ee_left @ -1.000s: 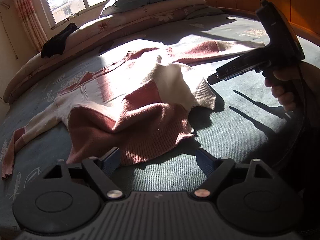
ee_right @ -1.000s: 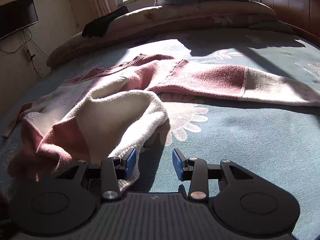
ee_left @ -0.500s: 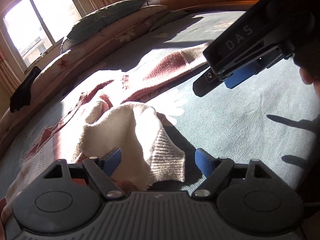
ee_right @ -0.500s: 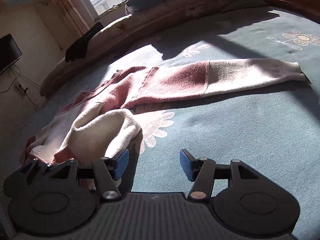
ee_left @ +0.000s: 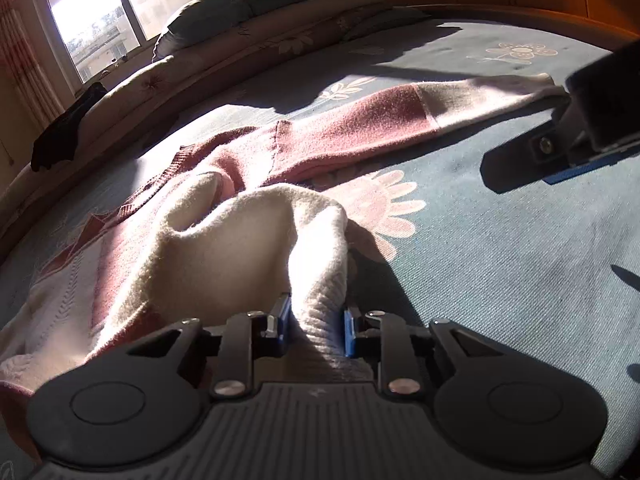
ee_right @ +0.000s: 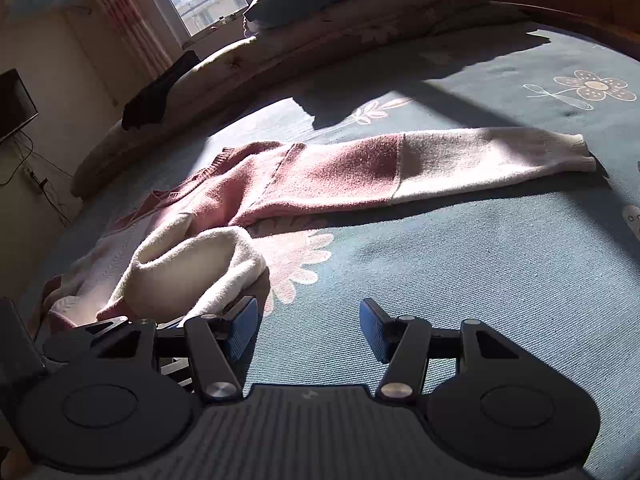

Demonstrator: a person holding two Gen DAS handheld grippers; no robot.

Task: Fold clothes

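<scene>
Left wrist view gives us the pink and cream sweater (ee_left: 256, 168) on the blue floral bed (ee_left: 500, 248), one sleeve (ee_left: 400, 120) stretched straight toward the right. Our left gripper (ee_left: 314, 326) has just been closing and now pinches the cream ribbed hem (ee_left: 320, 312), which half a second ago lay loose between spread pads. Only the right wrist view shows that sleeve's cuff (ee_right: 576, 152) unobstructed. Our right gripper (ee_right: 308, 326) stands spread over bare bedding, just right of the bunched cream fold (ee_right: 192, 268).
</scene>
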